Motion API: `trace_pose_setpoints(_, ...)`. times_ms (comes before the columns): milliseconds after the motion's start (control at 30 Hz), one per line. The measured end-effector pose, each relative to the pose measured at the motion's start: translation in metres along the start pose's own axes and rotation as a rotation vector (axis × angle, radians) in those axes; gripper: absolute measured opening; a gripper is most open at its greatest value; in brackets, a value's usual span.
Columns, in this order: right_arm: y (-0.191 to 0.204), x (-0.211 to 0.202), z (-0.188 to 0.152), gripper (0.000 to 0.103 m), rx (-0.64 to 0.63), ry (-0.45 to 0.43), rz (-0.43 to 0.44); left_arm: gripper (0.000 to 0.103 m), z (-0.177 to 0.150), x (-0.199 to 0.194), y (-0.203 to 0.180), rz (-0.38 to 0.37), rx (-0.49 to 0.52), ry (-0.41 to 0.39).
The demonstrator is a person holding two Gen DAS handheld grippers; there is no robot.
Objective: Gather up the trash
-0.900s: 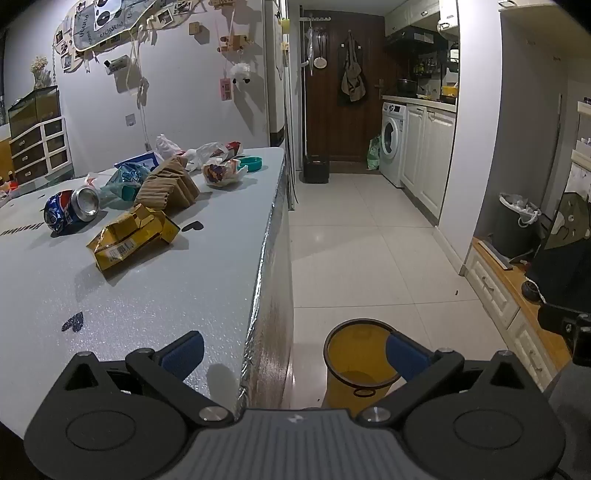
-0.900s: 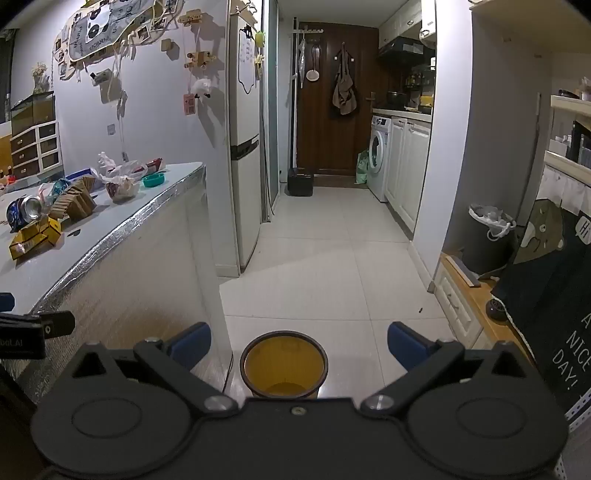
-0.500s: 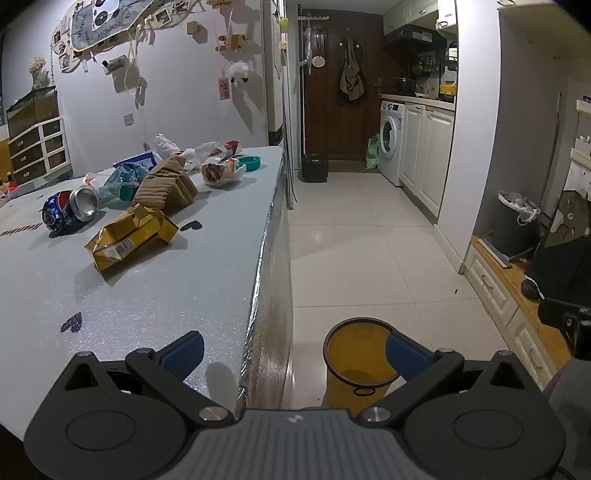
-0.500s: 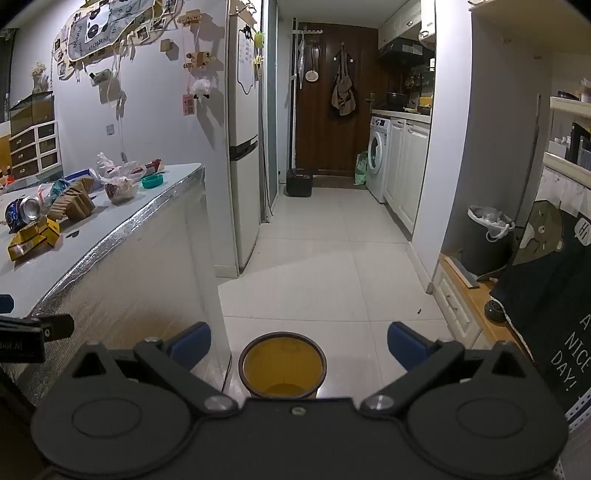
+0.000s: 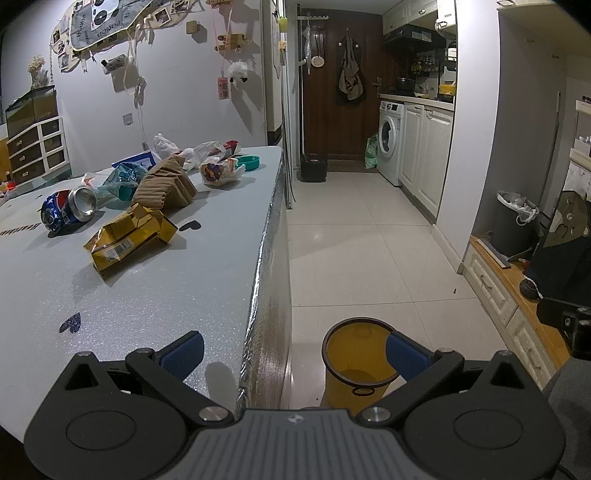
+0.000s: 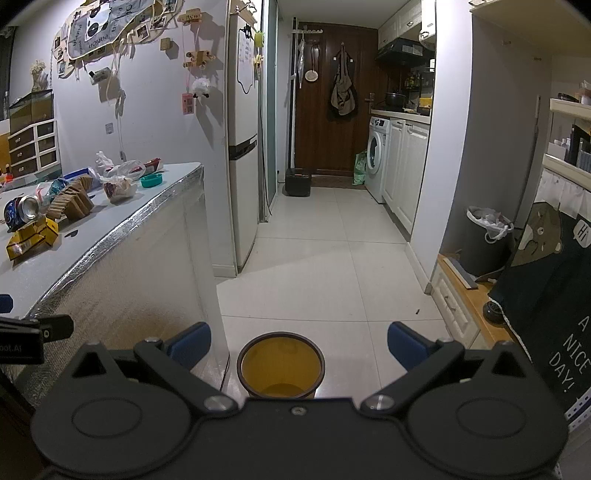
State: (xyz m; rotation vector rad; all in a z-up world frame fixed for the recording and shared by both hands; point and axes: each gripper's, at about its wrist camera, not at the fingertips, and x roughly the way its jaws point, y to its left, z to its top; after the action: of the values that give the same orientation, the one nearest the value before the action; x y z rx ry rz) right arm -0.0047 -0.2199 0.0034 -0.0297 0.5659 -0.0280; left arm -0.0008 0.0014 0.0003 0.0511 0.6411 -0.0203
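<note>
The yellow bin's lower part is hidden behind the right tool.

Home kitchen: washing machine, fridge, white cabinets, tiled floor, photos on wall.

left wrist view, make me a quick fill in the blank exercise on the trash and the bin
1. The crushed blue soda can lies on its ____ on the white table.
2. The bin standing on the floor beside the table is ____ in colour.
3. The jaws of the left gripper stand ____, with nothing held between them.
4. The flattened yellow carton lies nearer the camera than the ____ can.

Missing words: side; yellow; open; soda
</note>
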Motion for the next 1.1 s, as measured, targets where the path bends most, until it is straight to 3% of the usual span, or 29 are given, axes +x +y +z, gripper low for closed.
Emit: trace_pose_setpoints(1100, -0.0004, 0.0008, -0.0010, 0.103, -0.005, 0.002, -0.004, 0.103, -0.0005, 0.0006, -0.0037, -0.001, -0.003, -0.001)
